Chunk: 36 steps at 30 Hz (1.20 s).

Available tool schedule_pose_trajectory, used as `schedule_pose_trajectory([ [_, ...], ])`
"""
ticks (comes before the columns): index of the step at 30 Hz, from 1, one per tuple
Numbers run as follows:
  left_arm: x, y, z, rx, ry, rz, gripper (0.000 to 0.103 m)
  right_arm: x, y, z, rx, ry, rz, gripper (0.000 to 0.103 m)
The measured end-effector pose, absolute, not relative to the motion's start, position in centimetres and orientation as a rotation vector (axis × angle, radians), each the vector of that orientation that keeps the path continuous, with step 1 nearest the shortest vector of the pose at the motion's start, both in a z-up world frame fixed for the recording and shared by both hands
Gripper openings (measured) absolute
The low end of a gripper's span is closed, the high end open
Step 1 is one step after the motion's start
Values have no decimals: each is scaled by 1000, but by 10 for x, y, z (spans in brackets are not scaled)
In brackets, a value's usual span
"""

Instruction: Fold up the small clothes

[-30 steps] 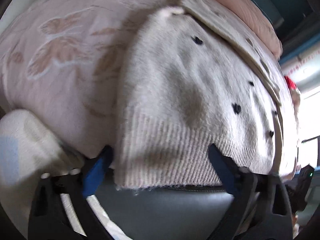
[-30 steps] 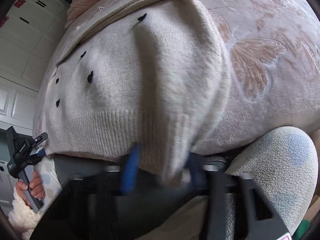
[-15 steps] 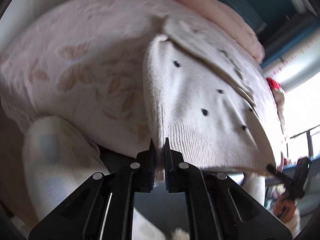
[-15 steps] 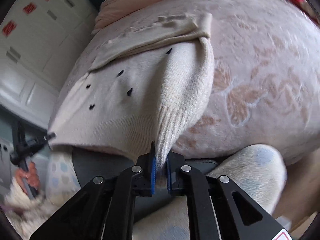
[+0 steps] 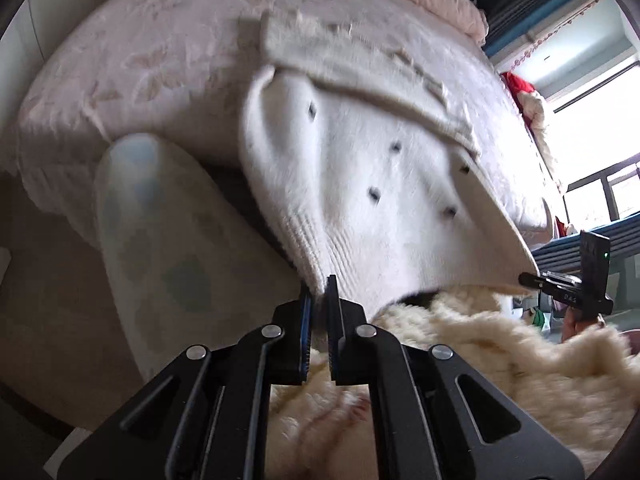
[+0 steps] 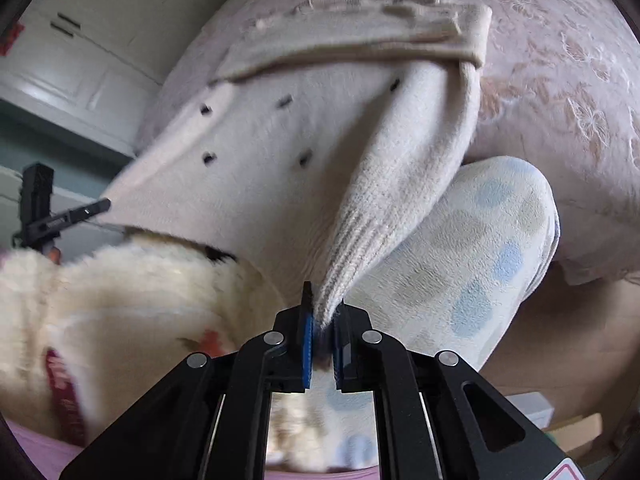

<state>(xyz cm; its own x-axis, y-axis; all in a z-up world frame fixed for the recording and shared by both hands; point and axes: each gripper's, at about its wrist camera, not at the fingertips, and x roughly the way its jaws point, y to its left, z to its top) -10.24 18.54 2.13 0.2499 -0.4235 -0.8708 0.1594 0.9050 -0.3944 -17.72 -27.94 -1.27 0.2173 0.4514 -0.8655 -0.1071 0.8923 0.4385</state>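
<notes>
**Both grippers clamped on sweater hem corners**

Left wrist: left gripper clenched on the ribbed hem corner of the cream sweater. Sweater hangs off the near edge of the bed, its upper part on the pink bedspread, a sleeve folded across the top. Hem edge runs taut from the jaws rightward to the right gripper, seen small at far right. Below the hem: fluffy jacket, touching or nearly so. Left of the fingers: dotted pyjama leg, close beside.

Right wrist: right gripper nipped shut on the opposite ribbed corner; the fabric rises from the jaws in a taut ridge. Left gripper sits at the far hem end. Pyjama leg crowds the right side, jacket the left.
</notes>
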Motion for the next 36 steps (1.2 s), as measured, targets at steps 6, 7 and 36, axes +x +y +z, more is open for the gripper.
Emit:
schedule_pose_trajectory([
  [6, 2, 159, 91, -216, 936, -408, 5, -82, -332, 66, 458, 921, 327, 7],
  [7, 26, 152, 95, -203, 882, -393, 5, -63, -338, 70, 469, 873, 308, 7],
  [36, 243, 118, -71, -184, 1101, -132, 9, 122, -350, -37, 427, 810, -22, 6],
])
